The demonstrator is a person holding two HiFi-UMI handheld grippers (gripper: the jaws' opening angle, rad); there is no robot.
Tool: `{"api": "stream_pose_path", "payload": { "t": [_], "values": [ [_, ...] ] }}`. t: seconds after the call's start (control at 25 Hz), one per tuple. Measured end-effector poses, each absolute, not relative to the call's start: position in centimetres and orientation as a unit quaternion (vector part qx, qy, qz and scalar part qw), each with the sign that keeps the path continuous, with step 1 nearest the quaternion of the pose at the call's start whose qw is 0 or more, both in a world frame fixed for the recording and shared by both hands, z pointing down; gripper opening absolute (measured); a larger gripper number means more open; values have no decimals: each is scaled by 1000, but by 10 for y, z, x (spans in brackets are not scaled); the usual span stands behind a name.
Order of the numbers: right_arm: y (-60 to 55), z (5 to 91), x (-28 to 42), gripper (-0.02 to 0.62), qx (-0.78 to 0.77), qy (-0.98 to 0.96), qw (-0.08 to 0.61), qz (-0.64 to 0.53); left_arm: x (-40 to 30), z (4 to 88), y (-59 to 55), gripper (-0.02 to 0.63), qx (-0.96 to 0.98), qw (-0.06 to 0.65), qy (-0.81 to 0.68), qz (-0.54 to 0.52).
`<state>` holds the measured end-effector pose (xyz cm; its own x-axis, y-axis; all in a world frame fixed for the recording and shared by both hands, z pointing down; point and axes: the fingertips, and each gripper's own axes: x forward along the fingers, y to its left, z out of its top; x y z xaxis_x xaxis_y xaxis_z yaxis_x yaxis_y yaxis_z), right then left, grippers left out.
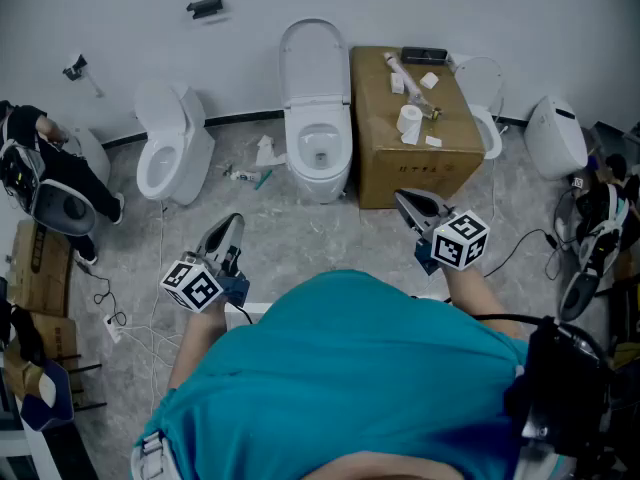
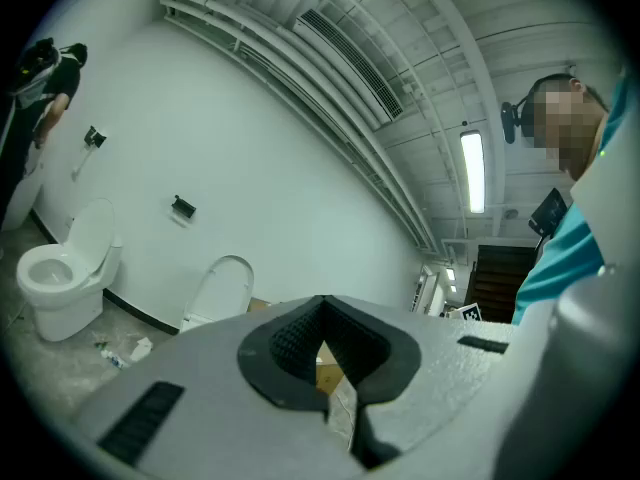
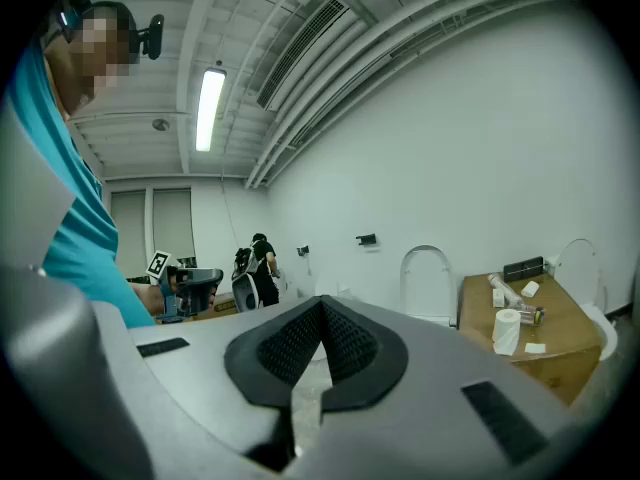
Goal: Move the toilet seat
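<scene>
The white toilet stands against the far wall with its seat and lid raised upright. Both grippers hang in front of the person's teal shirt, well short of it. My left gripper is shut and holds nothing; its pads meet in the left gripper view, where the raised lid shows far off. My right gripper is also shut and empty, right of the toilet's front. The right gripper view shows its closed pads and the lid beyond.
A second toilet stands to the left, with scraps on the floor between the two. A cardboard box with a paper roll is right of the middle toilet, and another toilet is behind it. Cables lie on the floor.
</scene>
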<state>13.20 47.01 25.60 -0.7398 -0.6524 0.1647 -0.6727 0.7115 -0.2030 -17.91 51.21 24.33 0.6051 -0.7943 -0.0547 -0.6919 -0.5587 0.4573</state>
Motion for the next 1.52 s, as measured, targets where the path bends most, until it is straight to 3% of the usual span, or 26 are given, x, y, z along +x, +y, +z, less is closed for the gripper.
{"api": "stream_pose_path", "payload": {
  "t": [0.64,1.24,1.52],
  "values": [
    [462,263,120,-2,353,-925,38,136,-186,251,510,-6,873,203,-424,-134],
    [451,242,-5,-2,351,-927,-3,134,-318,261,525,-6,869,208,-430,-129],
    [443,258,-18,-2,362,-920,7,149,-334,274,506,-6,870,222,-422,-126]
  ]
}}
